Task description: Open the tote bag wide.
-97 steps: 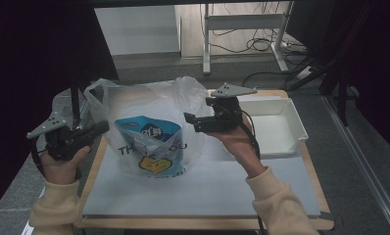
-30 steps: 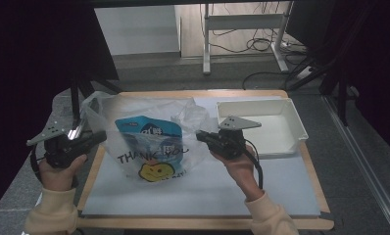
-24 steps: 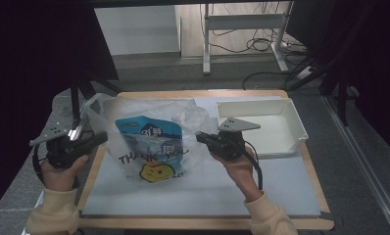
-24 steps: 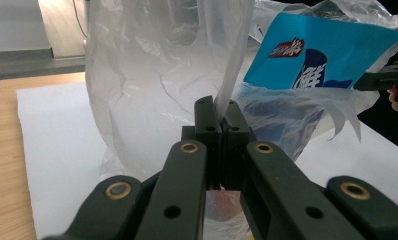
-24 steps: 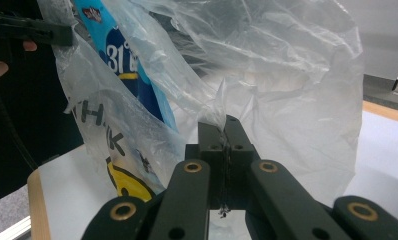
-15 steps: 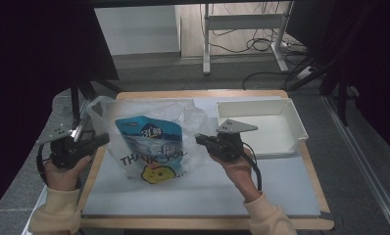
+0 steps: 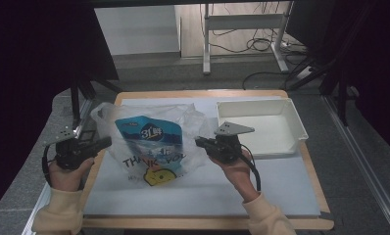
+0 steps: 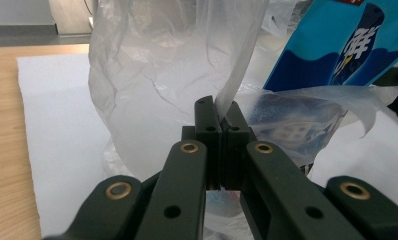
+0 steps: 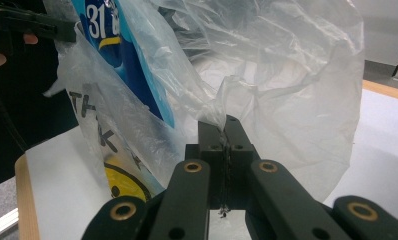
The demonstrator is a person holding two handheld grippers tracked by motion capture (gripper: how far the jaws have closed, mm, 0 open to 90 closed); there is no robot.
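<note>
A clear plastic bag [image 7: 149,142] printed with black letters and a yellow smiley lies on the white mat. Inside it sits a blue and white pouch [image 7: 146,134]. My left gripper [image 7: 105,142] is at the bag's left edge, shut on the bag film [image 8: 232,85]. The right gripper [image 7: 199,142] is at the bag's right edge, shut on a twisted bit of the bag [image 9: 219,117]. In the right gripper view the blue pouch [image 9: 122,55] stands up inside the bag, with the other gripper far off at the top left.
A white tray [image 7: 293,132] stands at the back right of the wooden table [image 7: 207,223]. A white mat [image 7: 261,191] covers most of the tabletop. Dark curtains and a metal frame [image 7: 78,105] flank the left side.
Both grippers have come down and moved slightly outward with the bag, which has sunk from upright to lying flatter on the mat.
</note>
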